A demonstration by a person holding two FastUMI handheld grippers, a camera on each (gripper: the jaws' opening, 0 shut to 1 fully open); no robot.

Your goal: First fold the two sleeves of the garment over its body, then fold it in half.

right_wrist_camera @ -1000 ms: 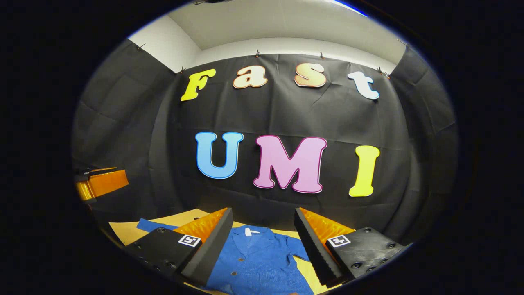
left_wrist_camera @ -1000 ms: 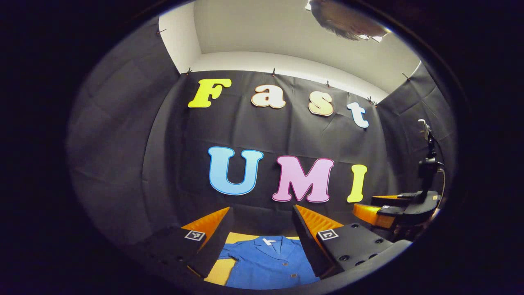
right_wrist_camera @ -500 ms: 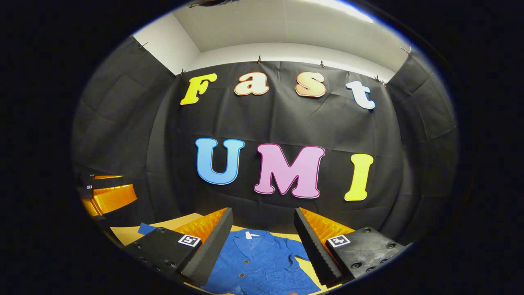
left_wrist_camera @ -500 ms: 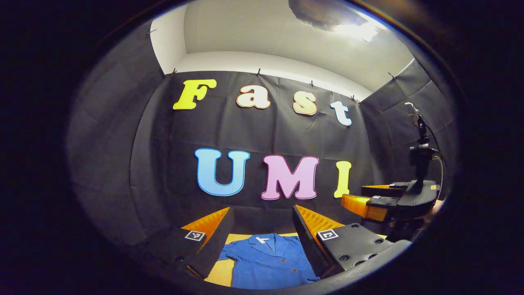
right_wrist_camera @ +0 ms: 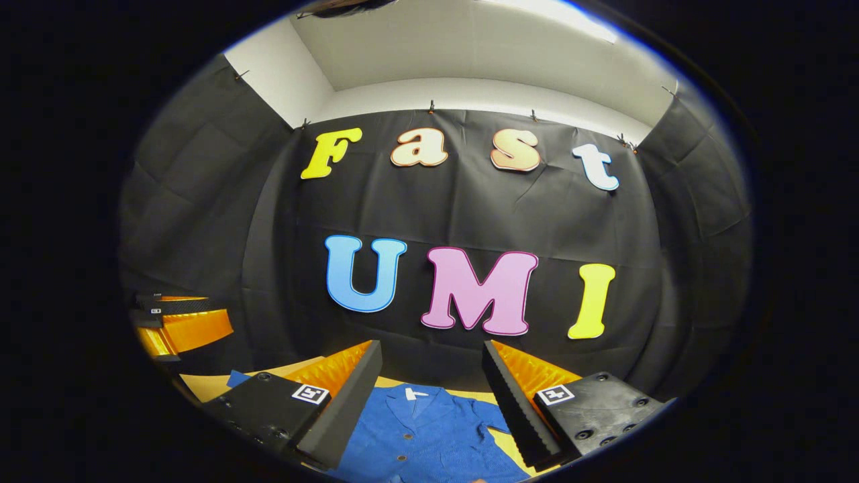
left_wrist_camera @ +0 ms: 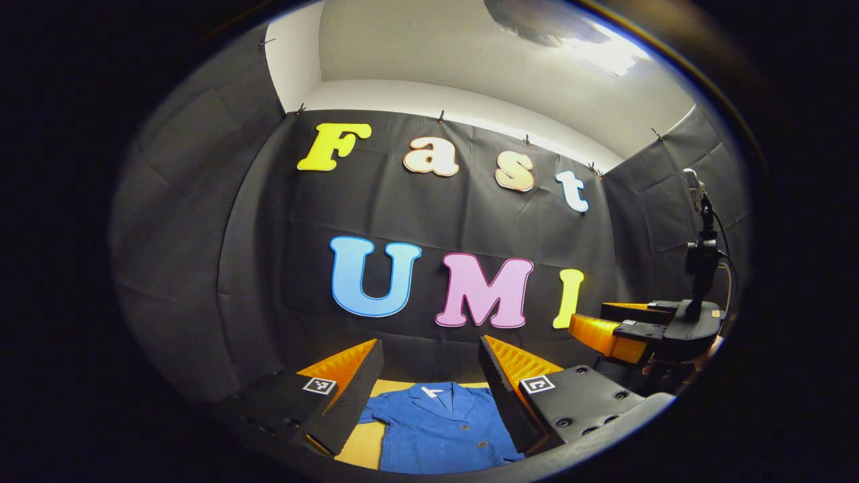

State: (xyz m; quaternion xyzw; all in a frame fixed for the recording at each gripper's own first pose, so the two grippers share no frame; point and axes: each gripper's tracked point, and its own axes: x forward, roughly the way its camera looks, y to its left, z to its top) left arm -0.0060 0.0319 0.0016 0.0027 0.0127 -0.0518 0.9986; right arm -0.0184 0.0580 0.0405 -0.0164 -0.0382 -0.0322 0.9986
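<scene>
Black cloth hangs behind a yellowish desk [left_wrist_camera: 356, 443] where the blue garment [left_wrist_camera: 439, 429] lies flat, collar toward the wall, sleeves spread out. Going left to right, the left gripper [left_wrist_camera: 429, 365] hovers above it with fingers wide apart, nothing between them. Over on the right, the right gripper [right_wrist_camera: 433, 365] also hangs above the shirt, fingers spread, holding nothing.
</scene>
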